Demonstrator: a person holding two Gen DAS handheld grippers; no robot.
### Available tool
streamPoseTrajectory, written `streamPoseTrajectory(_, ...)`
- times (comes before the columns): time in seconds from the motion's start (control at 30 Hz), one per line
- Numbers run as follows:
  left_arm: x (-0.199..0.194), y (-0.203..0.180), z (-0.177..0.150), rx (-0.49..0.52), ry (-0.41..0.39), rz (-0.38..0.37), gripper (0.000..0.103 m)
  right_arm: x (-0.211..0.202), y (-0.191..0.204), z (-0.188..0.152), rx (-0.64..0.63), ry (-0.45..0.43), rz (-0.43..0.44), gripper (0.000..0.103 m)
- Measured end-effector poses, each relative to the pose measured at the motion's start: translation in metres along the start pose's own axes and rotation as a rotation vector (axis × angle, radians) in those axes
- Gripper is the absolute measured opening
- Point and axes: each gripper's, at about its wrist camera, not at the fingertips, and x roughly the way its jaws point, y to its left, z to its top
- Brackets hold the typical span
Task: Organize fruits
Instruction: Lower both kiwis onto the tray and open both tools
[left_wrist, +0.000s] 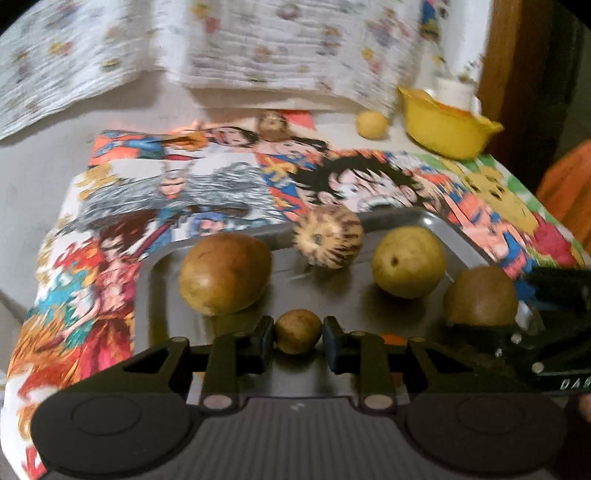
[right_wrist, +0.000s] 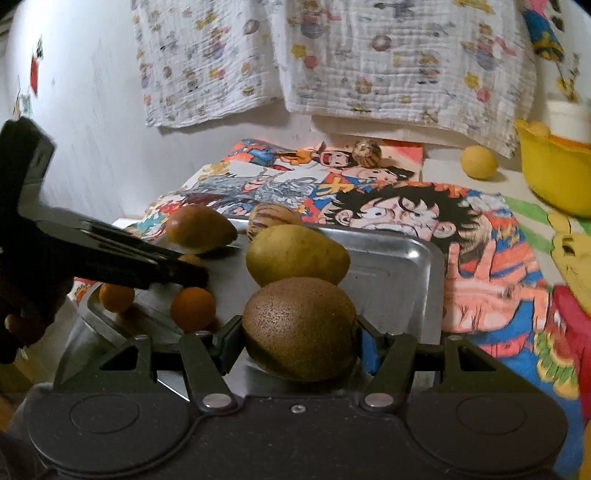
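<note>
A metal tray (left_wrist: 424, 221) lies on a cartoon-print cloth (left_wrist: 184, 192) spread over the counter.

In the left wrist view, the left tongs (left_wrist: 298, 332) sit low over the tray's near edge with a small brown fruit (left_wrist: 298, 331) between their pads. The pads stand right beside its two sides; a thin gap seems to show, so the grip looks slack rather than tight.

From that small fruit, a large yellow-brown fruit (left_wrist: 225, 273) sits at about 11 o'clock, a striped round fruit (left_wrist: 328, 236) at 12 o'clock, and a yellow-green guava-like fruit (left_wrist: 408, 262) at 1 o'clock, all on the tray.

The right tongs (right_wrist: 300, 339), seen in the right wrist view, are about half open and closed around a kiwi (right_wrist: 300, 328), which fills the space between the pads at the tray's near edge.

Two small orange fruits (right_wrist: 192, 308) lie at 9 o'clock from the kiwi.

Beyond the tray, a second striped fruit (right_wrist: 366, 152) rests on the cloth at 12 o'clock, a lemon (right_wrist: 478, 162) lies on the bare counter at 1 o'clock, and a yellow bowl (right_wrist: 554, 177) stands at 2 o'clock.
</note>
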Motion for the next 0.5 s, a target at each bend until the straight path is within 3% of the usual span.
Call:
streamPoseTrajectory(0.03,-0.003,0.001,-0.001,-0.005,-0.008,0.0,0.05,-0.002,0.0,-0.003,0.009,-0.027,-0.002,0.068)
streamPoseTrajectory(0.07,-0.007,0.001,-0.002,-0.003,-0.022,0.005,0.064,-0.003,0.001,-0.004,0.002,-0.046,-0.001,0.077)
streamPoseTrajectory(0.1,-0.01,0.0,-0.003,-0.003,-0.044,0.023,0.066,-0.005,0.002,-0.004,-0.018,-0.06,-0.003,0.084)
streamPoseTrajectory(0.2,-0.017,0.0,-0.002,-0.011,-0.08,0.029,0.068,-0.009,0.008,-0.003,-0.076,-0.076,-0.021,0.086)
streamPoseTrajectory(0.33,-0.028,0.002,-0.008,-0.038,-0.13,0.023,0.088,-0.018,0.015,-0.004,-0.104,-0.104,-0.04,0.098)
streamPoseTrajectory(0.5,-0.047,-0.002,-0.022,-0.011,-0.203,0.062,0.1,-0.027,0.025,-0.002,-0.12,-0.13,-0.039,0.102)
